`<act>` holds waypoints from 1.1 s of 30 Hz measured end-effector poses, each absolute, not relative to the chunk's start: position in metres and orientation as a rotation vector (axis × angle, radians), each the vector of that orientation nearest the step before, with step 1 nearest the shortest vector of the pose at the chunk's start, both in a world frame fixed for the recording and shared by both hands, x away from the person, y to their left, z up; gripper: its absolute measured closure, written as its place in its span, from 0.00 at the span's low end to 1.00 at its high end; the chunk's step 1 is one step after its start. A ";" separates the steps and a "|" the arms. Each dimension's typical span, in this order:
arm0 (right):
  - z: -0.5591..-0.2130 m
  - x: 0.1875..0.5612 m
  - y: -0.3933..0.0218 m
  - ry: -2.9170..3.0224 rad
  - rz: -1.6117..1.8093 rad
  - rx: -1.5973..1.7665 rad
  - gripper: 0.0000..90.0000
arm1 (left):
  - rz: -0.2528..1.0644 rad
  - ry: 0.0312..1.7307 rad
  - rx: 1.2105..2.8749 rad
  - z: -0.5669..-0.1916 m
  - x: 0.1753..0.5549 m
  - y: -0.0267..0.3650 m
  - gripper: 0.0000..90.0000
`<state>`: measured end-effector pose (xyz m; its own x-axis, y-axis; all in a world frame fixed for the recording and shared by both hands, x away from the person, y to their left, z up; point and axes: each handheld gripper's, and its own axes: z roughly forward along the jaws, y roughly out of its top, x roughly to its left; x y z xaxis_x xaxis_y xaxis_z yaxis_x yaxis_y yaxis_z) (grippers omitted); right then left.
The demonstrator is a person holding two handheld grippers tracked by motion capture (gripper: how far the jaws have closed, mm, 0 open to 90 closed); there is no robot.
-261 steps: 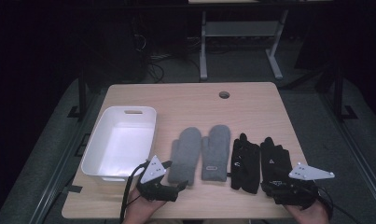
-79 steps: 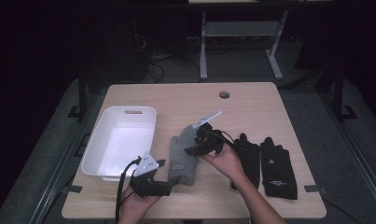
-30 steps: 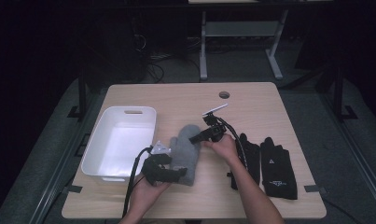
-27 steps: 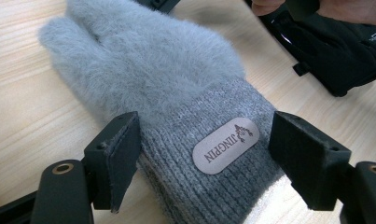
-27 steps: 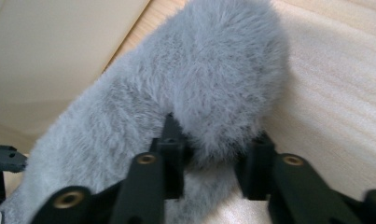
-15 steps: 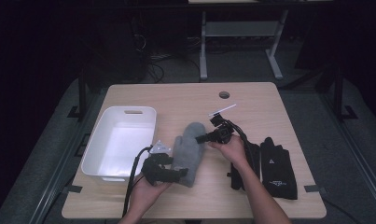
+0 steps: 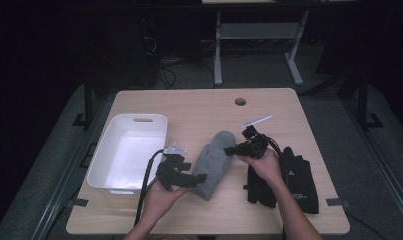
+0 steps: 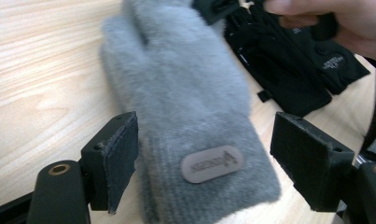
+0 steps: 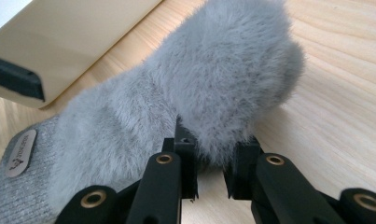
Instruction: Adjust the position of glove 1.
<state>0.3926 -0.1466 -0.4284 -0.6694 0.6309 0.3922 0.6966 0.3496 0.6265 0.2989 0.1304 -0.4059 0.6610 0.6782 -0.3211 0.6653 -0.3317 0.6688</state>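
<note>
Item: grey mitten (image 7: 212,161), table centre, at 3 o'clock of white bin (image 7: 109,177). Right gripper (image 9: 210,175): jaws just narrowed, pinching mitten's fluffy tip. Left gripper (image 8: 209,163): wide, straddling cuff, not gripping. Advice: close left squarely on cuff before lifting; keep black gloves (image 7: 289,175) undisturbed.

A fluffy grey knitted mitten (image 7: 212,162) with a ribbed grey cuff and a taupe oval logo patch (image 8: 212,164) lies on a pale wooden table (image 7: 199,107) with fine grain lines. Beside it, a pair of black gloves (image 7: 289,177) carries small white lettering. A glossy white plastic tub (image 7: 106,172) sits to one side. Both hand-held grippers (image 7: 201,178) (image 7: 227,149) are matte black with brass-coloured rivets.
</note>
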 end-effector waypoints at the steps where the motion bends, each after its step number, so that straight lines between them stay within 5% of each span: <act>1: -0.428 0.392 -0.148 -2.515 -1.236 -1.237 0.86 | 0.021 1.048 2.064 -0.407 0.301 0.130 0.26; 27: -0.435 0.382 -0.160 -2.545 -1.256 -1.235 0.86 | -0.362 1.220 2.093 -0.452 0.323 0.121 0.22; 33: -0.436 0.381 -0.160 -2.544 -1.263 -1.237 0.86 | -0.332 1.169 2.097 -0.447 0.321 0.123 0.41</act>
<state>0.3807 -0.1601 -0.4356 -0.6806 0.6376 0.3609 0.6729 0.3491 0.6521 0.3214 0.1226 -0.4470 0.5590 0.6418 -0.5250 0.8219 -0.3450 0.4533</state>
